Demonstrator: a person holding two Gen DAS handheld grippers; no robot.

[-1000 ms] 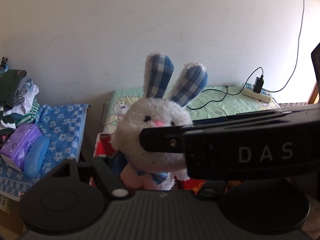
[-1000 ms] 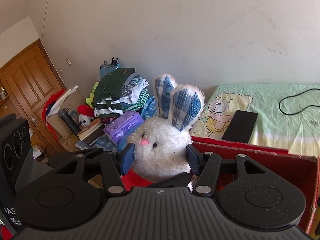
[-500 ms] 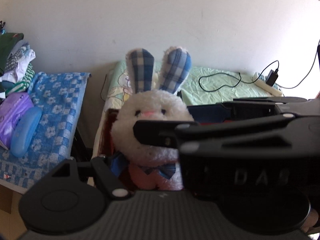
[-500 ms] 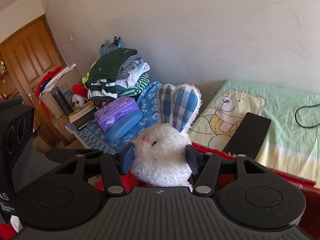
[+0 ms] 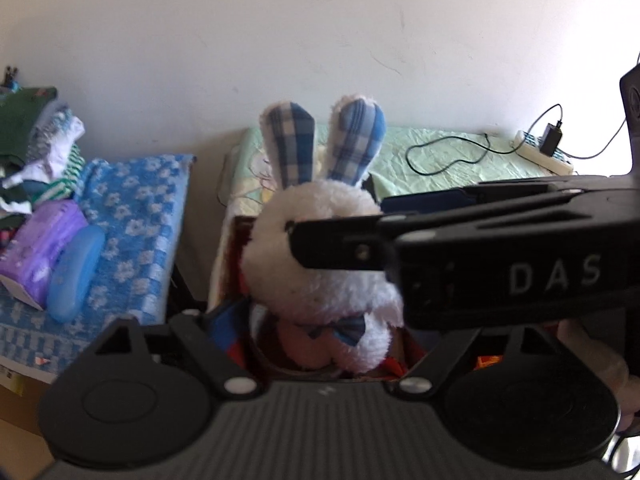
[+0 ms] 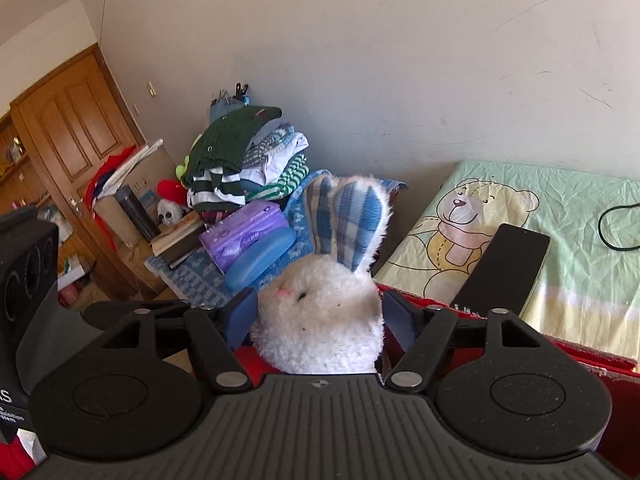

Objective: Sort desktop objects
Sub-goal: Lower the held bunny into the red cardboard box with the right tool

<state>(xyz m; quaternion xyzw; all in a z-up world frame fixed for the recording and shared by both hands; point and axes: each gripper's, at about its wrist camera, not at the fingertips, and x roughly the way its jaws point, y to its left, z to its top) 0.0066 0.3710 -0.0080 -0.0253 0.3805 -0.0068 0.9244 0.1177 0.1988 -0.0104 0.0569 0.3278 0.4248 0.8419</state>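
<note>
Plush rabbit (image 6: 320, 320) between opening right tool (image 6: 318, 316) pads, untouched.

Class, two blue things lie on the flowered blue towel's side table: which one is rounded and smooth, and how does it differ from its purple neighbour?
The blue glasses case: a smooth, rounded oblong, lying against the boxy purple tissue pack printed with patterns.

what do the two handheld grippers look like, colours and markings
Both are matte black plastic. The right gripper has a ribbed body, two round discs, silver pivot screws, angular linkage arms and dark blue finger pads. The left gripper is built alike. Seen from the left wrist camera, the right one's side carries white letters "DAS".
</note>
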